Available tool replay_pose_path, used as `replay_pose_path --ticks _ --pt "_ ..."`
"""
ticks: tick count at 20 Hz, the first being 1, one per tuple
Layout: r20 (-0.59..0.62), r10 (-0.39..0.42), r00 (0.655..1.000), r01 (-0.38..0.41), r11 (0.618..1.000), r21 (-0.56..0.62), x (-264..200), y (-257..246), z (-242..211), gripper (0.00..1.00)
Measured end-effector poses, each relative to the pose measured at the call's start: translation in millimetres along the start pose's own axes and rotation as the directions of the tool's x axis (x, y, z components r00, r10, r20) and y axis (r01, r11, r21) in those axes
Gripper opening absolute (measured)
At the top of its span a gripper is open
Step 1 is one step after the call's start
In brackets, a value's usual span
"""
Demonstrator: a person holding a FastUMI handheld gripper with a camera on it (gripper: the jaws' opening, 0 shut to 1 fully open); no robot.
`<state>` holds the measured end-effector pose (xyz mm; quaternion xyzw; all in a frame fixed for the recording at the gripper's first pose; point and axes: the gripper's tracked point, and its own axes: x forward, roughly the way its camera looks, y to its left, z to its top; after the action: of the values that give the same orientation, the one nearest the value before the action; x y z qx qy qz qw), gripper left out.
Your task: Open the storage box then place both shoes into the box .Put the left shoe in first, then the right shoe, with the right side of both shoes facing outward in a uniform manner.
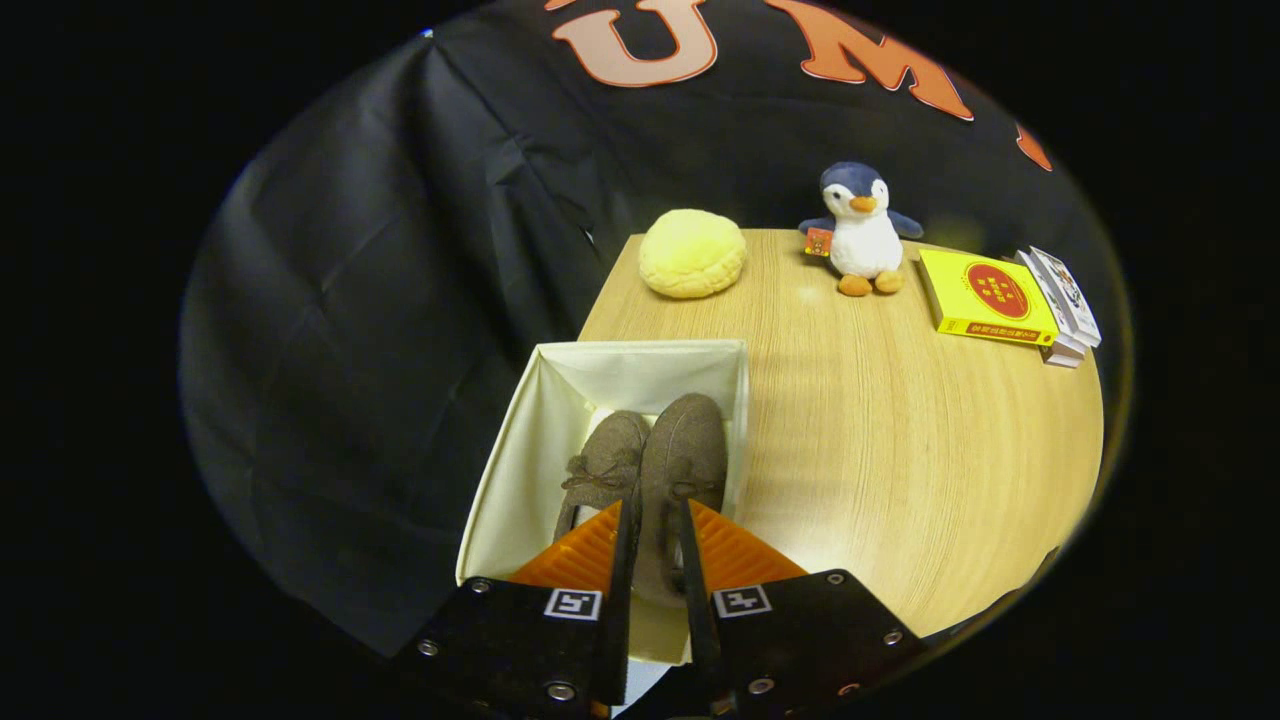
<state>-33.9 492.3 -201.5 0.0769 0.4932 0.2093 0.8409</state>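
Gripper pinches the right shoe at lower centre. Both shoes sit in the box, beside the left shoe. Only release left, I'd say.

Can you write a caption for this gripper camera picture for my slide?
Gripper shut on the second brown shoe beside the first shoe in the white storage box.
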Motion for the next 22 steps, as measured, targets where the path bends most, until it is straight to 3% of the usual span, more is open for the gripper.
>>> replay_pose_path --ticks 6,12,22 --pt "0.197 0.066 0.978 -0.055 0.997 -0.058 -77 -40 35 0.27" --pt "0.402 0.039 0.915 -0.004 0.996 -0.087 -159 -118 65 0.45" --pt "0.581 -0.089 0.809 0.068 0.996 0.059 -247 -271 76 0.75"
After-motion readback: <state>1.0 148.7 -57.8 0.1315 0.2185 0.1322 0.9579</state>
